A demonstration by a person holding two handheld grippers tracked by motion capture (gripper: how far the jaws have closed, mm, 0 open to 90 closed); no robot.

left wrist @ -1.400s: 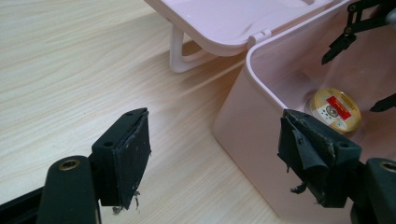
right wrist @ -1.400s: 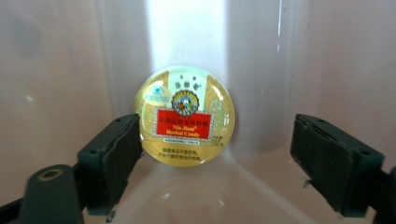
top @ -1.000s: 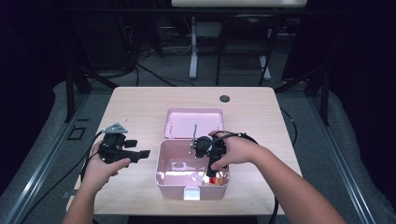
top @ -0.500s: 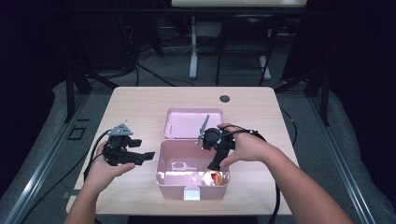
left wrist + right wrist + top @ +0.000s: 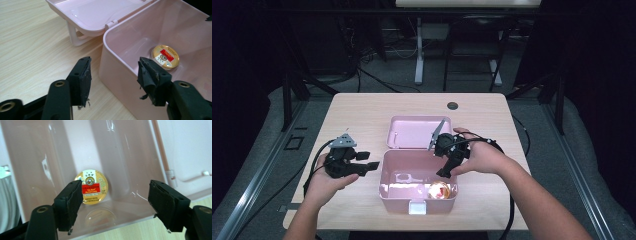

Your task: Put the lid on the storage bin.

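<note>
Flat — gold tin (image 5: 91, 186), label up

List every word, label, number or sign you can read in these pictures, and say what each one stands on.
Round gold tin lying in the pink box: a red label band with pale lettering, an emblem above it and fine print below, all too small and blurred to read.
Same tin in the left gripper view: red band and emblem, unreadable.
No other text, on the box, its open lid or the table.
</note>
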